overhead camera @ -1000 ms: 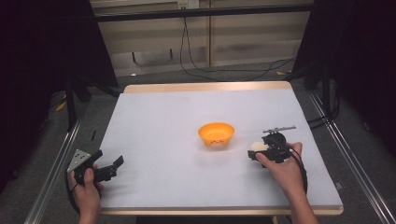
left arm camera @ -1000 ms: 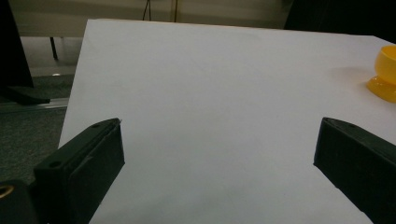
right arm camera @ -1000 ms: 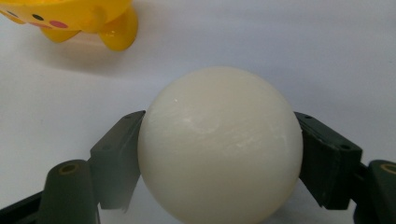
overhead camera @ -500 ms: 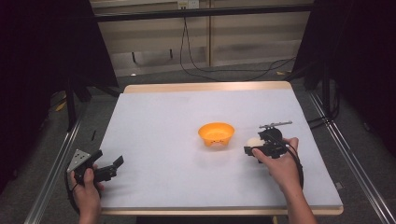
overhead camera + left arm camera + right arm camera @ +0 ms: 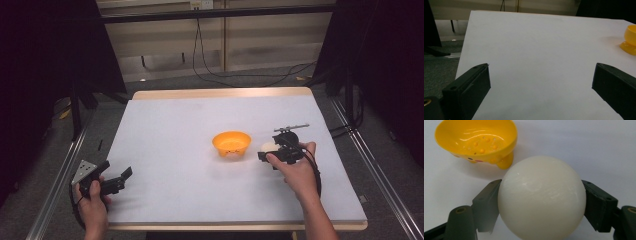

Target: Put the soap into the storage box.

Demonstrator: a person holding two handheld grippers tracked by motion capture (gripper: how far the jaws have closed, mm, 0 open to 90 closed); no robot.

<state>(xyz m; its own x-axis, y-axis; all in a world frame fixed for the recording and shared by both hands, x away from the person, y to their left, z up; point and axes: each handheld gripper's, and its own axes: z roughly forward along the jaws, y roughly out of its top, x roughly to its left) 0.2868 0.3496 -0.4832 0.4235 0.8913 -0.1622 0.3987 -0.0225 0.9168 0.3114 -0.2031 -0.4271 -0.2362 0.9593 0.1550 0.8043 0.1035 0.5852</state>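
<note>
An orange bowl (image 5: 231, 143) sits near the middle of the white table; in the right gripper view the same bowl (image 5: 477, 141) shows small dots and a painted face, and stands at the upper left. My right gripper (image 5: 265, 150) is just to the bowl's right, shut on a smooth white ball (image 5: 541, 197) that bulges out between the two black jaws. The ball (image 5: 268, 146) hangs a little above the table. Near the front left corner my left gripper (image 5: 125, 176) rests low with its jaws wide apart and nothing between them; the bowl (image 5: 630, 40) is far off at its right.
The table (image 5: 170, 125) has a wooden far edge. Metal rails run along both sides of it, and cables lie on the floor behind. Dark curtains close in left and right.
My right gripper has carried the white ball a little to the left, toward the bowl, and slightly up. The left gripper has stayed where it was.
</note>
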